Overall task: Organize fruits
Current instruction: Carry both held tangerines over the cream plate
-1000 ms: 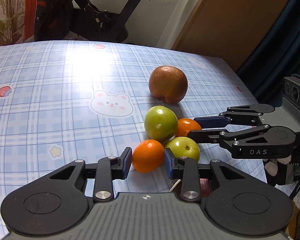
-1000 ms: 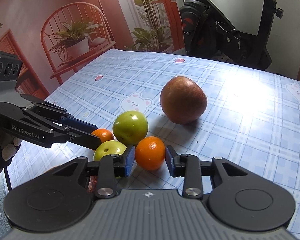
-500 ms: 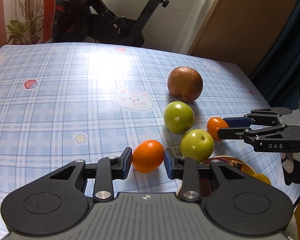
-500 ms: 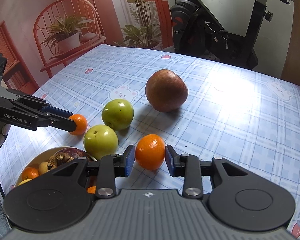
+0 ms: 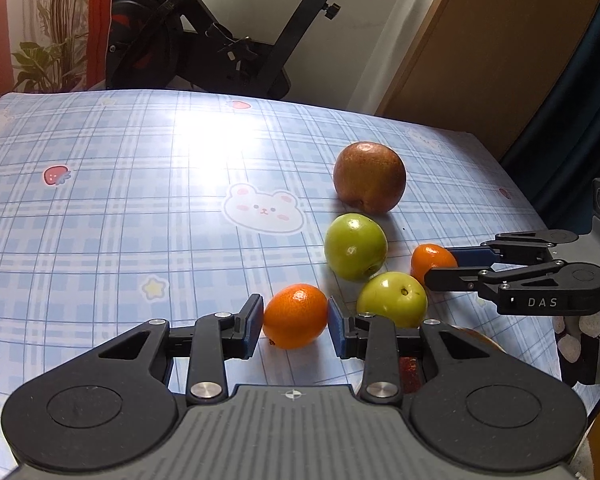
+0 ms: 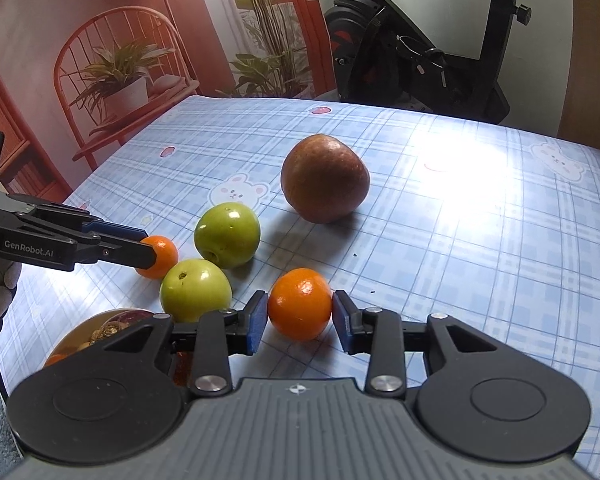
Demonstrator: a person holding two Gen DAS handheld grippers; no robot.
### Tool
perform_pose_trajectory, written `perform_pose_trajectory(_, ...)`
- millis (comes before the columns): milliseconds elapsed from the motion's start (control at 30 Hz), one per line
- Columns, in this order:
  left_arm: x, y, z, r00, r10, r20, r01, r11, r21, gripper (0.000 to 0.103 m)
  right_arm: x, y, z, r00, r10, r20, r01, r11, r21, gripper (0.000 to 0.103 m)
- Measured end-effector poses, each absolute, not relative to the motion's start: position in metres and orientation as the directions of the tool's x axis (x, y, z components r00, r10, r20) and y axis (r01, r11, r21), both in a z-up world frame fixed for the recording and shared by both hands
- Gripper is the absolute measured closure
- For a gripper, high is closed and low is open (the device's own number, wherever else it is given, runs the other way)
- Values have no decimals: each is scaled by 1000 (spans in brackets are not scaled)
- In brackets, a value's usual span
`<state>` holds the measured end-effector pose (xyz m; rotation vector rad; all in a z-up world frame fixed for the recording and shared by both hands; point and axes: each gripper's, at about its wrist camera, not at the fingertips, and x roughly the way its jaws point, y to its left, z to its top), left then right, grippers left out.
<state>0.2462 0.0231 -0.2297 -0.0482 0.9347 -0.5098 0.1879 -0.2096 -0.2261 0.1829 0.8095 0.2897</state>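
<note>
- My left gripper (image 5: pixel 295 313) has its jaws clamped on the left orange (image 5: pixel 296 316); both blue pads lie against its skin.
- The jaws of my right gripper (image 6: pixel 300 309) are opening. The right orange (image 6: pixel 300 304) is between them, and the pads look still at its skin.
- Both oranges are low on the checked tablecloth (image 5: pixel 140 200). I cannot tell whether the left one rests on it.
- My landmark is the big red-brown fruit (image 6: pixel 325 178), which stands on the cloth in front of both grippers.
- The right orange is on the near side of the red-brown fruit, well apart from it.
- The left orange is also on the near side of that fruit, but further to my left.
- Two green fruits lie between the oranges. The far green fruit (image 6: pixel 227 234) is just beside the red-brown fruit, and the near green fruit (image 6: pixel 196 290) touches the far one.
- A bowl (image 6: pixel 100 314) with some food in it is on my side of the red-brown fruit, behind the near green fruit, partly hidden by my gripper.
- An exercise bike (image 5: pixel 220 40) stands beyond the red-brown fruit, past the table's far edge.
</note>
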Motion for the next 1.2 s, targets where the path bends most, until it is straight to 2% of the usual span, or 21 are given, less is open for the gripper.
perform_pose_trajectory(300, 247, 20, -232, 481, -430, -764, 409, 881, -238, 63, 186, -211, -227, 658, 325, -679, -183, 944, 274, 66)
perform_pose_trajectory(633, 238, 23, -224, 504, -433, -748, 393, 886, -247, 64, 180, -210, -220, 670, 330, -665, -176, 941, 289, 66)
perform_pose_trajectory(933, 177, 28, -185, 560, -478, -677, 440, 863, -246, 64, 138, -199, -193, 712, 342, -613, -198, 936, 293, 66)
perform_pose_trajectory(1200, 138, 28, -182, 561, -483, -673, 434, 863, -257, 64, 96, -180, -181, 725, 366, -583, -220, 926, 307, 66)
